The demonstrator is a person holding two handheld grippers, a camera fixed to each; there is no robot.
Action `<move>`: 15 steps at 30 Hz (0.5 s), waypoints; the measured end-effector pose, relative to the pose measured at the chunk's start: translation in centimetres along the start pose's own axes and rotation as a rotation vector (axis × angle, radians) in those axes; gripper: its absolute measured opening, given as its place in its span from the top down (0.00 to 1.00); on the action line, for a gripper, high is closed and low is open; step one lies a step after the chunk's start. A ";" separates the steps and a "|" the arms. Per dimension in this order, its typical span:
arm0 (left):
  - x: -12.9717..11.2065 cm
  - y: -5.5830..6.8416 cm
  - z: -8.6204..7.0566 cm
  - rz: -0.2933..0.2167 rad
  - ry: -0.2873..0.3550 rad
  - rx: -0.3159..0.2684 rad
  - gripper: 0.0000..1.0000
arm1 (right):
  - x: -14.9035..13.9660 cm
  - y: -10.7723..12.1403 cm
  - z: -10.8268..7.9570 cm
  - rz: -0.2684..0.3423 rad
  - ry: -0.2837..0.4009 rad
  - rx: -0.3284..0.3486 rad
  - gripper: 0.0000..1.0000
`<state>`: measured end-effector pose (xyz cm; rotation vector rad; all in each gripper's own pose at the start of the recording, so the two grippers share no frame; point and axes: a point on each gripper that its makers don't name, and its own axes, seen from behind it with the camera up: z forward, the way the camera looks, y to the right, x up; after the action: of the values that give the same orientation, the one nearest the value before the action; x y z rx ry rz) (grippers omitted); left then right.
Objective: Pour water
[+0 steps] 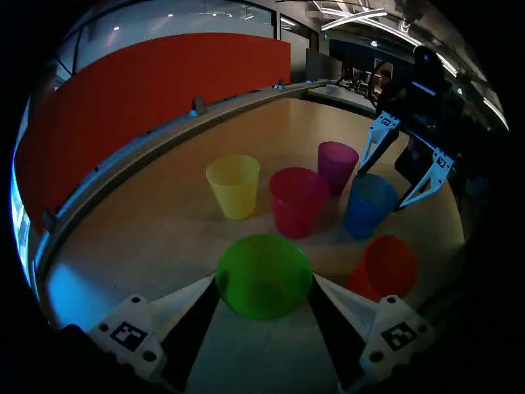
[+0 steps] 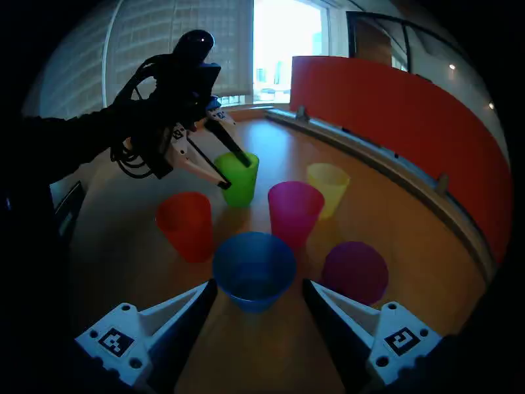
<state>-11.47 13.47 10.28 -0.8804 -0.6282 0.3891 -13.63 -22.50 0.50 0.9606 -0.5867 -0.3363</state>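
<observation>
On the pale wooden counter (image 1: 164, 223), beside a long red wall panel (image 1: 151, 98), six translucent plastic cups stand upright in a loose cluster. They are a green one (image 1: 264, 262), a yellow one (image 1: 233, 184), a crimson one (image 1: 296, 200), a purple one (image 1: 336, 164), a blue one (image 2: 254, 266) and an orange-red one (image 1: 387, 266).

The left gripper (image 1: 264, 282) has its two fingers spread about as wide as the green cup, one on each side near the rim. They seem to meet the cup's edges, but I cannot tell whether they press on it. The right gripper (image 2: 257, 284) straddles the blue cup the same way. Its fingers are wide apart, and a thin dark gap shows on one side, so it appears to have hold of nothing yet. The left gripper view also shows the right gripper (image 1: 378, 190) flanking the blue cup from the far side of the cluster. Whether any cup holds water I cannot make out.

These cups look thin-walled, light and smooth, and they taper toward the base. I would expect the wall to give under a hard squeeze and the tapered side to slide between the fingers. The best hold is probably just below the rim, where the lip stiffens the wall, with gentle, even pressure. A cup with water in it will be heavier and will slosh, so it should be tipped slowly over its neighbour. The other cups stand close by, so a careless swing could knock one over.
</observation>
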 end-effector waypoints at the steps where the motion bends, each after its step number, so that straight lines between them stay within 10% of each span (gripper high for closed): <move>1: 0.0 -0.1 -0.1 0.001 0.001 0.003 0.13 | 0.0 0.0 0.1 -0.002 0.000 0.000 0.00; 15: -0.1 -0.7 -0.9 -0.012 0.020 0.026 0.13 | 0.0 -0.1 2.1 -0.010 0.003 0.001 0.00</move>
<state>-10.86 12.47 10.36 -0.8540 -0.6081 0.3761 -14.88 -23.96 1.36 0.9649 -0.5796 -0.3436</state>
